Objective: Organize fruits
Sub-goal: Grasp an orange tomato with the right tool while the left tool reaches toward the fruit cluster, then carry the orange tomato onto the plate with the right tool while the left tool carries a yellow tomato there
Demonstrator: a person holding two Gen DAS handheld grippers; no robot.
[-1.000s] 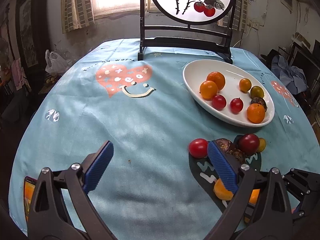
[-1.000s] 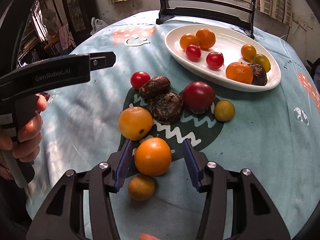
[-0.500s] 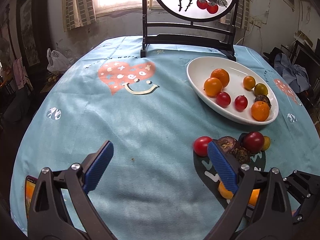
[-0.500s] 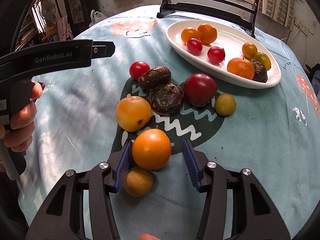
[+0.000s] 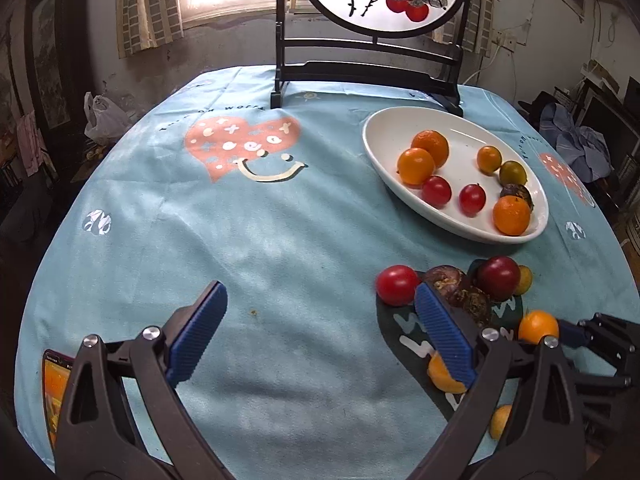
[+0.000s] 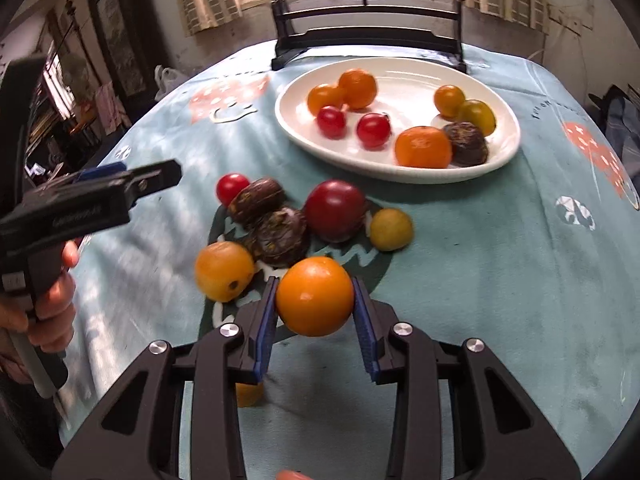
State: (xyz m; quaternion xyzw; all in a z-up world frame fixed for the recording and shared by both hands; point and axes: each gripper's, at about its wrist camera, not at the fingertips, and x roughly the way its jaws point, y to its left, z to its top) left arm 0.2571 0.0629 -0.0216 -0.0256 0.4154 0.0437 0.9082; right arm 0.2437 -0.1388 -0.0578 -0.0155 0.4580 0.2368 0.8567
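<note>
On the counter (image 6: 500, 264), the white oval dish (image 6: 400, 76) already holds eight small fruits, while seven or so lie loose just before it. The right tool (image 6: 314, 300) is clenched on an orange fruit (image 6: 314, 296), seemingly lifted; the left tool (image 5: 320, 332) hovers released, grasping nothing. A small yellow-orange fruit (image 6: 248, 394) is mostly hidden beneath the right tool, and motion blur leaves the dark wrinkled fruits (image 6: 276, 232) unidentifiable.

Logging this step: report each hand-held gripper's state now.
Left hand-held gripper: open, holding nothing.
Right hand-held gripper: shut on the orange fruit.
</note>
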